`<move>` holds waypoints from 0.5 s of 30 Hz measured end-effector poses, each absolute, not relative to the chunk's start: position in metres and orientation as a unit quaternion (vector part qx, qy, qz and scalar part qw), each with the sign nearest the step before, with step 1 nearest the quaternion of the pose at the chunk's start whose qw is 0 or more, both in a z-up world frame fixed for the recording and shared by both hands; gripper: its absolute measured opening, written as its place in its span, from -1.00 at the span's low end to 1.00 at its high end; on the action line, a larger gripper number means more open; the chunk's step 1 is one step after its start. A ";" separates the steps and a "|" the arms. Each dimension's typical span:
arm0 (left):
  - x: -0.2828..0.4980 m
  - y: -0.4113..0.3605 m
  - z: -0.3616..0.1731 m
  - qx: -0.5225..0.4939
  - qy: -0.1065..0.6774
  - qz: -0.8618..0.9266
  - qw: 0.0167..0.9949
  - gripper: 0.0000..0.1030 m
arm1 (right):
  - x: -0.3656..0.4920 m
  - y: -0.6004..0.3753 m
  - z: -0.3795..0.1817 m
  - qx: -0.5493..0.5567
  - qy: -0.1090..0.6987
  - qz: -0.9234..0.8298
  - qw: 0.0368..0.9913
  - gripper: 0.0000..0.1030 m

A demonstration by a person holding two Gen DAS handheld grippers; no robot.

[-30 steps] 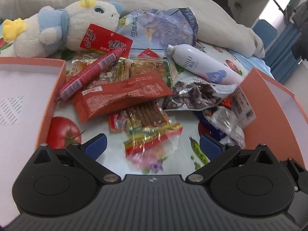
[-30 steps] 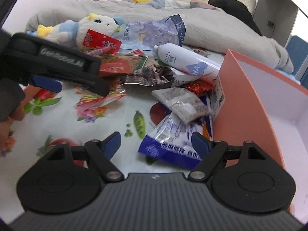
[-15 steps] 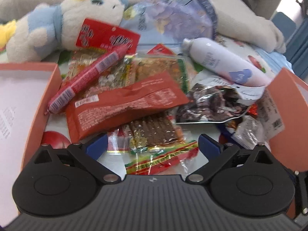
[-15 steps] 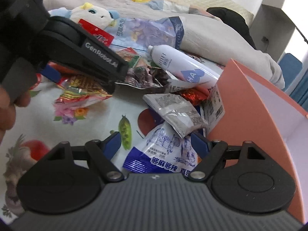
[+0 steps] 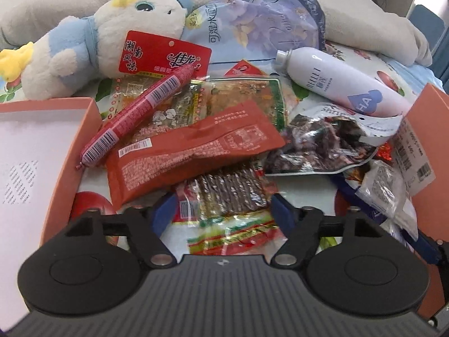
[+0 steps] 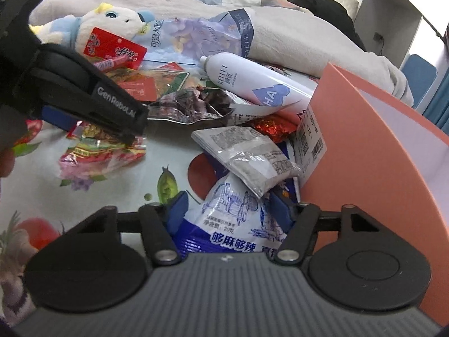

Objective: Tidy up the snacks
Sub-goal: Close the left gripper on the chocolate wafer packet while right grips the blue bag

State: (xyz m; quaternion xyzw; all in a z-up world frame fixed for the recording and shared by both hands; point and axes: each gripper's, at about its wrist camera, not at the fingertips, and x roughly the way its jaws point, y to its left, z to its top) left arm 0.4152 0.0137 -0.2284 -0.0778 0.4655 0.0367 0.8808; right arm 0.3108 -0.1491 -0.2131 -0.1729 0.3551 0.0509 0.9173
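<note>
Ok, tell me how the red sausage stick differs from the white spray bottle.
The sausage stick is slim, red and barcoded; the spray bottle is fat, white, with a blue heart. The sausage stick lies on top of snack packets; the spray bottle rests beside an orange box. Both lie on their sides.

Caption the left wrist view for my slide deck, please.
Left gripper open around a clear snack packet, snack pile ahead, orange boxes on both sides.

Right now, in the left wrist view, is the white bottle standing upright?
No, the white bottle lies on its side on the bed, its cap end pointing toward the plush toy.
</note>
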 end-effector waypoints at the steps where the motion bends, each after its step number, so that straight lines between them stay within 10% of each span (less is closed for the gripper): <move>1: 0.413 0.013 -0.227 -0.079 0.466 0.035 0.880 0.33 | 0.310 -0.150 -0.212 -0.171 0.355 0.053 0.917 0.04; 10: 0.386 0.012 -0.218 -0.096 0.469 0.026 0.878 -0.01 | 0.289 -0.152 -0.200 -0.171 0.351 0.075 0.918 -0.34; 15: 0.358 0.025 -0.215 -0.126 0.477 0.018 0.870 -0.64 | 0.270 -0.153 -0.193 -0.170 0.353 0.088 0.916 -0.37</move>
